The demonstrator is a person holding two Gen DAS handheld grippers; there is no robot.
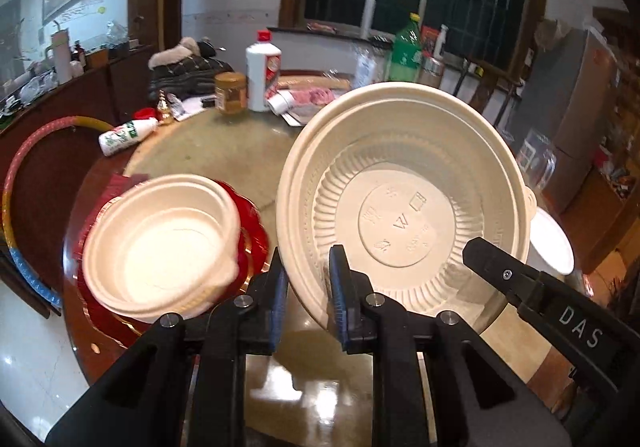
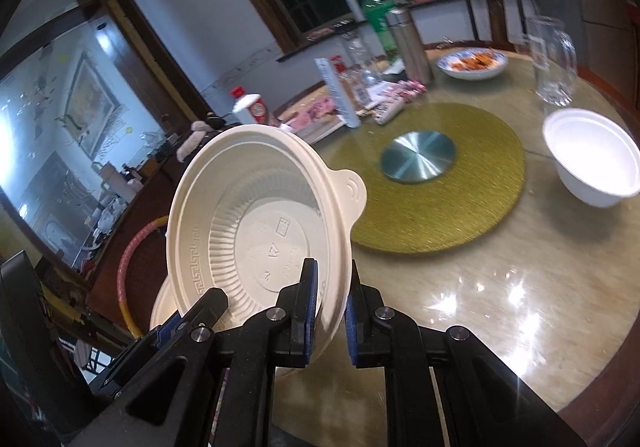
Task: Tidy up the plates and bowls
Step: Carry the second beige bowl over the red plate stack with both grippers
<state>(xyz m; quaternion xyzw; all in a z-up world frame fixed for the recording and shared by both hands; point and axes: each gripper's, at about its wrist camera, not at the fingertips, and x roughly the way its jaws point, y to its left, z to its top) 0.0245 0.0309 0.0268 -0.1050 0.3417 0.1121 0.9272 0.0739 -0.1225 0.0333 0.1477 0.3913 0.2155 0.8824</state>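
Note:
A large cream plastic bowl [image 1: 400,183] hangs tilted above the round table, its ribbed inside facing both cameras. My left gripper [image 1: 308,299] is shut on its near rim, and one of my right gripper's fingers [image 1: 496,267] reaches in at the bowl's right side. In the right wrist view my right gripper [image 2: 330,311] is shut on the rim of the same bowl [image 2: 260,215], with the left gripper's fingers [image 2: 208,303] at its lower left. A second cream bowl [image 1: 160,247] sits on stacked red plates [image 1: 256,231]. A white bowl [image 2: 592,163] stands on the table at the right.
A white bottle [image 1: 262,71], a jar [image 1: 230,93] and a tipped small bottle [image 1: 126,135] stand at the table's far side. A green bottle [image 2: 376,15], a glass mug [image 2: 554,59], a dish of food [image 2: 472,63] and a gold turntable mat [image 2: 440,199] are also there. A hoop [image 1: 16,183] leans at the left.

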